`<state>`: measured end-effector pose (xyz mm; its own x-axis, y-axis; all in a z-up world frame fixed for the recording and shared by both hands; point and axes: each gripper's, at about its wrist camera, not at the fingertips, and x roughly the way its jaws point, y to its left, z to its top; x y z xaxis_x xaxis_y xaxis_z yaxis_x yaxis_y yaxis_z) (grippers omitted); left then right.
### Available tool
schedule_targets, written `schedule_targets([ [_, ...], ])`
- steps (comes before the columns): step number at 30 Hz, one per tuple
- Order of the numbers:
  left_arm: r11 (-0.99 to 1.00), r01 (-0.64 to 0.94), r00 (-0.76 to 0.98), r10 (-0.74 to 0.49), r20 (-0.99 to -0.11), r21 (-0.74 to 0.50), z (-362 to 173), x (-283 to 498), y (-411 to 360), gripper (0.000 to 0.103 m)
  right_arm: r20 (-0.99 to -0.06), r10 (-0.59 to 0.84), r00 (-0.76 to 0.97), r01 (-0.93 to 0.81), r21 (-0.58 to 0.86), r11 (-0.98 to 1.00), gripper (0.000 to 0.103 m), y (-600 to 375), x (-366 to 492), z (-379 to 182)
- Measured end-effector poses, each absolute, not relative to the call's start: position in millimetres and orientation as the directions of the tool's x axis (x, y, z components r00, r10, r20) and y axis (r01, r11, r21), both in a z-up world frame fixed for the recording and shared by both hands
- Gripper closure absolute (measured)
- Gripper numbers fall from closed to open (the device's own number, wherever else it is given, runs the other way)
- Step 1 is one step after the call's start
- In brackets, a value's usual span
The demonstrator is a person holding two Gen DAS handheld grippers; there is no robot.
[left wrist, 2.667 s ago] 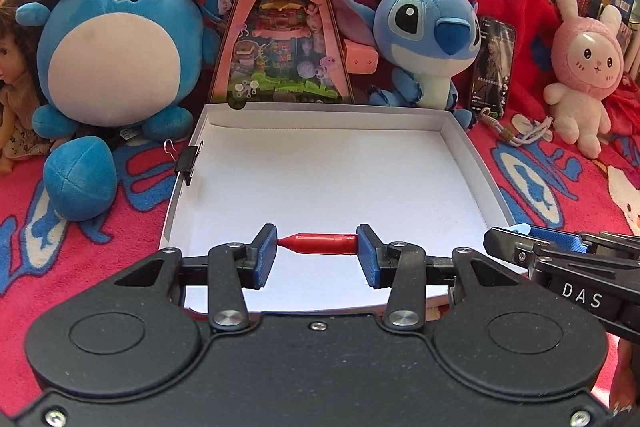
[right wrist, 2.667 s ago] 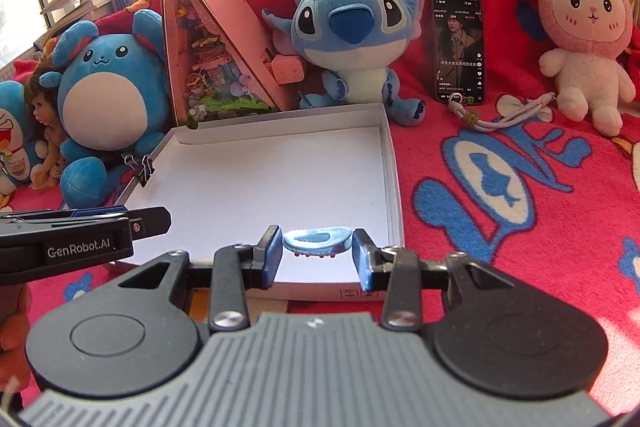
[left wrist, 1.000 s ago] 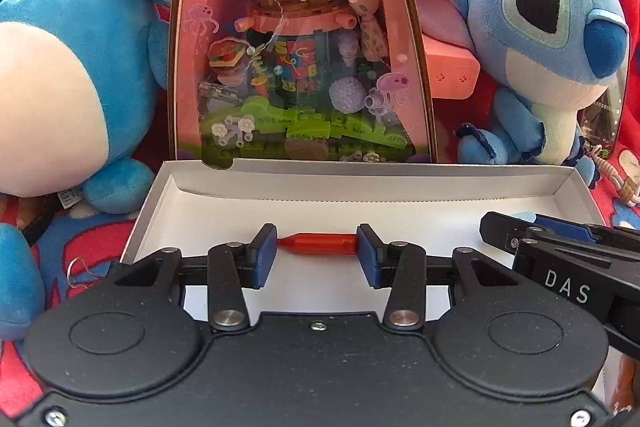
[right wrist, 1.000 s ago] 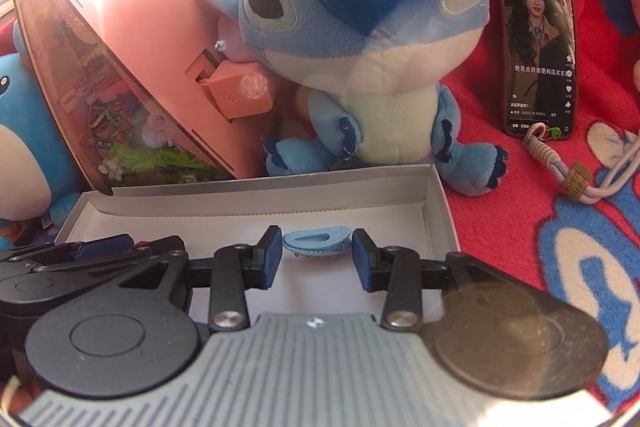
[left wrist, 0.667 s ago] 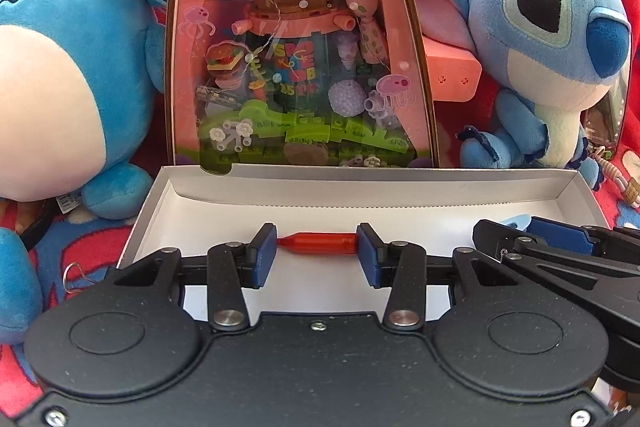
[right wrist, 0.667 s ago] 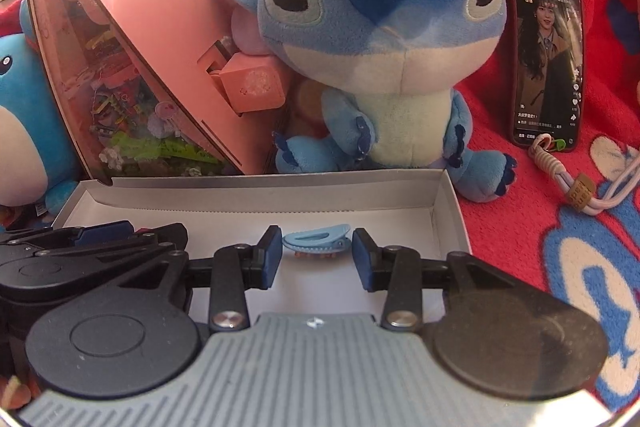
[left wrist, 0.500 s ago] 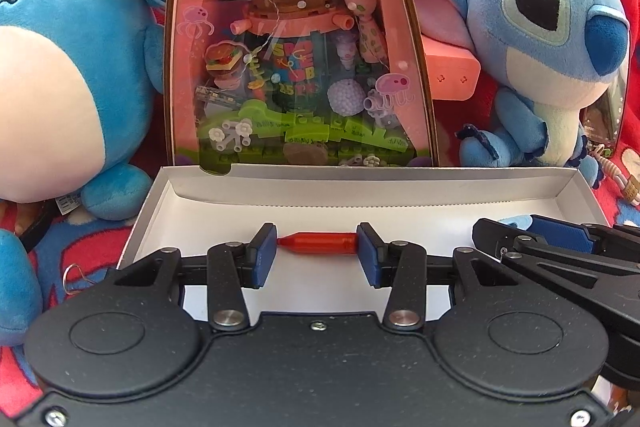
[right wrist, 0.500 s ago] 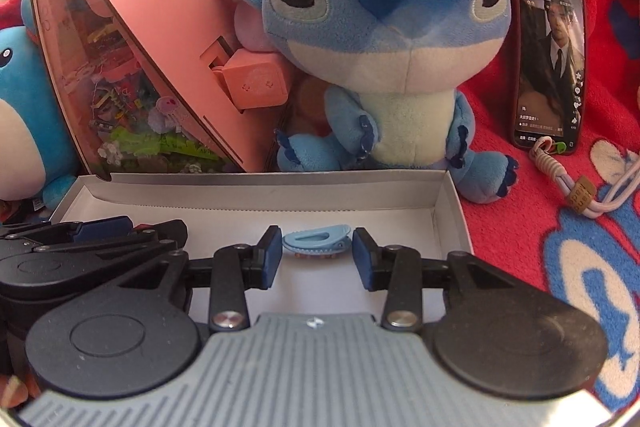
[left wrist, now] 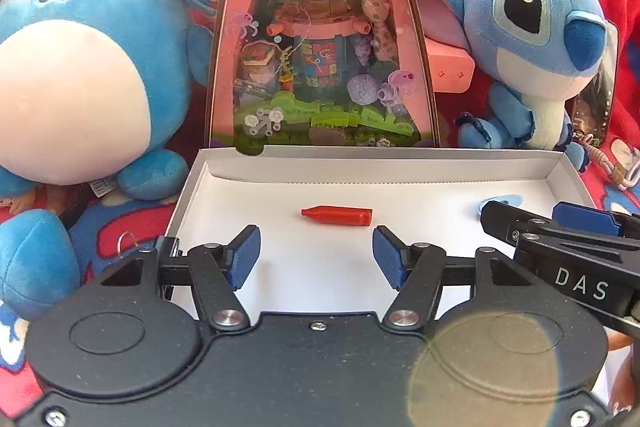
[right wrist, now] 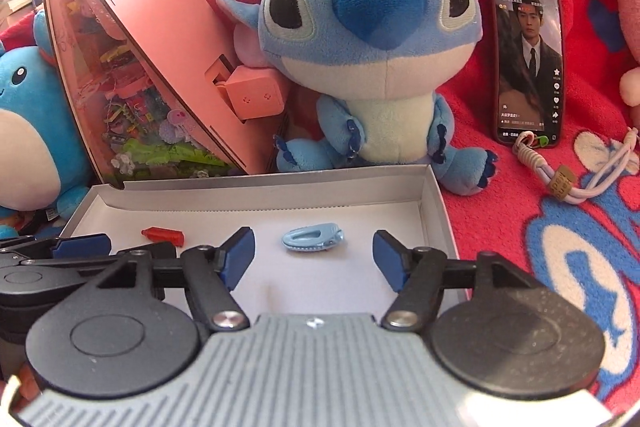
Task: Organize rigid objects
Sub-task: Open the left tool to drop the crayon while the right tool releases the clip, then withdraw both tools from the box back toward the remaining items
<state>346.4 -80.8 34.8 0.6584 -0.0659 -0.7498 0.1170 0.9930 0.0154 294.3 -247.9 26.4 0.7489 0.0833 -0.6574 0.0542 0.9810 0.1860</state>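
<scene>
1. The left gripper is spread wide with nothing between its blue pads; the red cap-shaped piece lies flat on the floor of the white box, just beyond the fingertips at the centre of the left wrist view
2. The right gripper is equally wide and empty; the light blue clip rests on the box floor between and just beyond its fingers, mid-frame in the right wrist view
3. In that same view the red piece sits at centre left, near the left tool's fingers, well apart from the clip
4. Risk: the red piece looks round and could roll if a finger brushes it while pulling out
5. Risk: the two tools sit close together at the lower edges of both frames, so a careless retreat could knock them together or catch the thin box wall and shift the box
6. Sun flare washes out the upper left of both views, hiding what stands there
</scene>
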Motion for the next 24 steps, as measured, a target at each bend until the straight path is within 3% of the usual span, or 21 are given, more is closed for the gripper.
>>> schedule_targets([
  [16, 0.982, 0.189, 0.768, -0.133, -0.627, 0.023, 77, 256, -62, 0.025, -0.562, 0.127, 0.817, -0.008, 0.209, 0.978, 0.015, -247, 224, 61],
  [24, 0.979, 0.204, 0.807, -0.167, -0.567, 0.002, 94, 207, -58, 0.024, -0.500, 0.131, 0.856, -0.047, 0.177, 0.983, 0.008, -249, 178, 77],
])
